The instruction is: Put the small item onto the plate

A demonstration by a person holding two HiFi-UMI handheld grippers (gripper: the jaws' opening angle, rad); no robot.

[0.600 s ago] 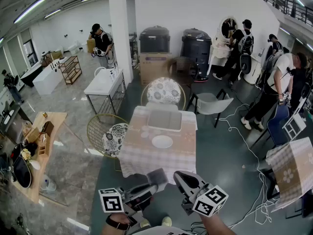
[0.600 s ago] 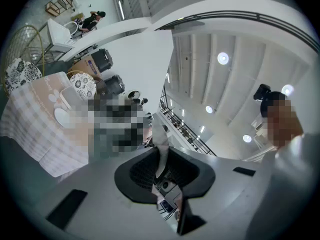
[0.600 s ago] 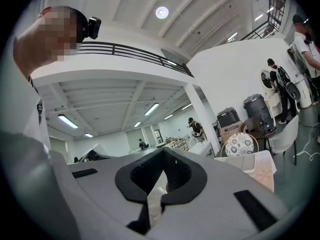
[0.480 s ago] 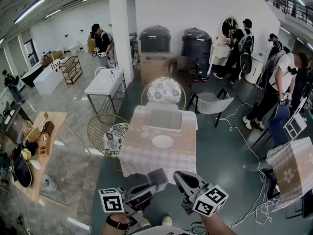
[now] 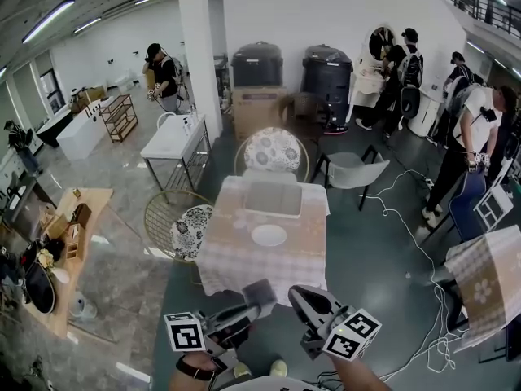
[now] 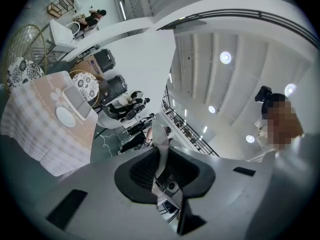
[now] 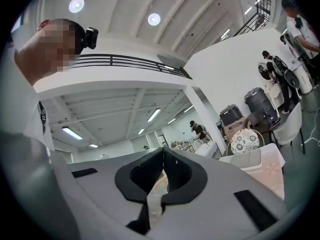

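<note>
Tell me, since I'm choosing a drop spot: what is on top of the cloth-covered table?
A white plate and, farther back, a grey tray lie on the checked cloth. The cloth hides the tabletop itself.

From well back, the head view looks steeply down at the square, pale checked-cloth table point(image 5: 236, 259) at twelve o'clock; both upward-tilted gripper views share it at nine and four o'clock.

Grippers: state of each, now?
Left gripper: closed on a thin gray item.
Right gripper: closed, nothing between the jaws.
</note>
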